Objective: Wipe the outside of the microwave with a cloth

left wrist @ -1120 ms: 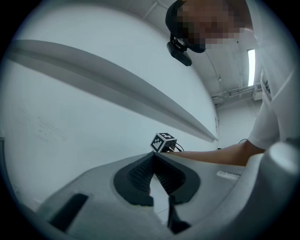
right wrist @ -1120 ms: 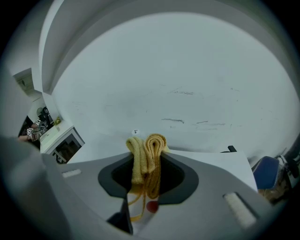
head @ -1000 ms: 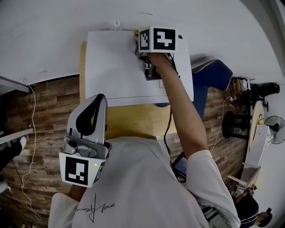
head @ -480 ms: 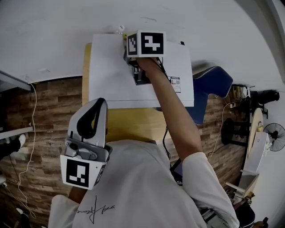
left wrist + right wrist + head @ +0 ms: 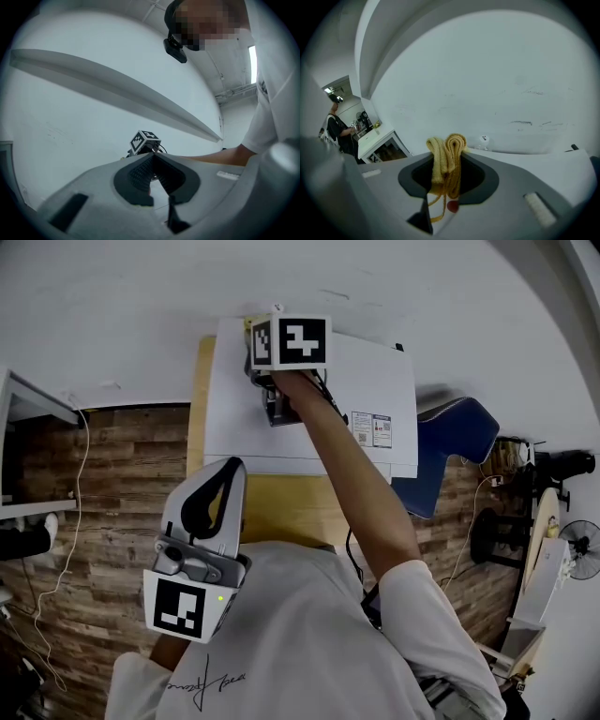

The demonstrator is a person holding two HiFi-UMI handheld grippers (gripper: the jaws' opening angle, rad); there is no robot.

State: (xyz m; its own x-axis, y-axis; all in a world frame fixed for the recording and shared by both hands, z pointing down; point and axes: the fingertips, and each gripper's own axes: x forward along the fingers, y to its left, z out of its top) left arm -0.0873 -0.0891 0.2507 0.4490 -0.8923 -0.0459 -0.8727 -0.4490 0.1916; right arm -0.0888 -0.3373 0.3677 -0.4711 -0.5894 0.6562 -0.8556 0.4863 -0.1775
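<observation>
- Microwave [image 5: 234, 409]: our right hand-held gripper [image 5: 273, 412] pinches the yellow cloth [image 5: 447, 159] over its top, near the far edge.
- Our left hand-held gripper [image 5: 223, 479] is pressed together, empty.

Nothing here can be read. Two small stickers [image 5: 362, 427] lie on the top of the white microwave [image 5: 234, 409], towards its right side, their print too small to make out. The script printed on the person's shirt [image 5: 281, 634] is illegible.
</observation>
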